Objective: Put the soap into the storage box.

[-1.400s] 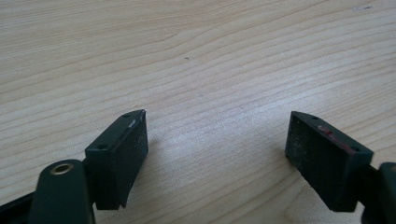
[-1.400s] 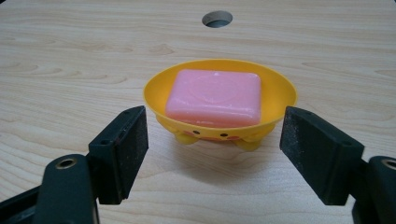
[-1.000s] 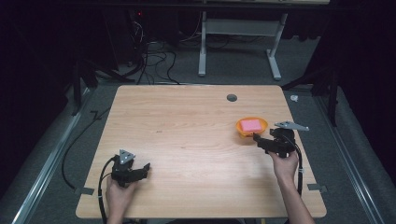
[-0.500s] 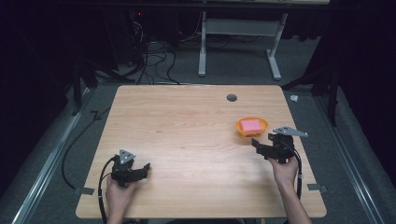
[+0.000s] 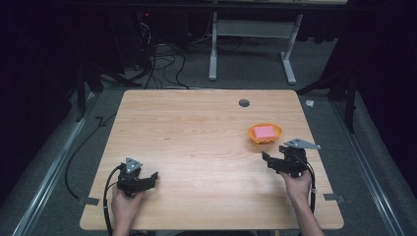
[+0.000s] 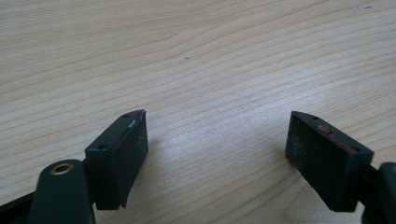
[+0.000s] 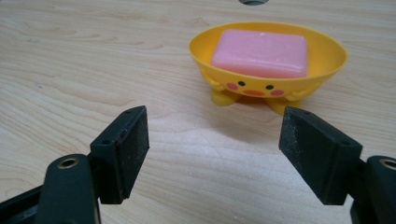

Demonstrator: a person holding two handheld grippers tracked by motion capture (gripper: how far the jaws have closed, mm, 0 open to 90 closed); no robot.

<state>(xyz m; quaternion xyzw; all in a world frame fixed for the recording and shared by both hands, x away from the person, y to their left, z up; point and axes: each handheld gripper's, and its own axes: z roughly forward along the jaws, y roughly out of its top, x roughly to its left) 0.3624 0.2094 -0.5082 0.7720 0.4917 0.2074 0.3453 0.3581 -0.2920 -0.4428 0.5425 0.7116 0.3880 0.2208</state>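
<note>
Your right hand-held gripper (image 5: 269,160) is hovering low over the surface (image 5: 196,142) near its right edge, its jaws spread wide with nothing between them, pointing toward the dish (image 5: 265,133) just beyond. In the right gripper view, that gripper (image 7: 212,140) is facing the yellow dish (image 7: 322,60), which is standing upright on small feet with a duck face printed on its front; the dish is sitting apart from both jaws. A pink soap (image 7: 260,52) is lying flat inside the dish, and the same soap (image 5: 264,132) is showing from above as a pink block in the orange-yellow bowl. Your left hand-held gripper (image 5: 150,178) is resting near the front left corner of the surface, well apart from the dish, held in your left hand (image 5: 125,206). In the left gripper view, its jaws (image 6: 217,144) are also standing wide apart over bare wood grain, gripping nothing. Your right hand (image 5: 296,186) is holding its gripper from behind, with the cable trailing back along your forearm.
</note>
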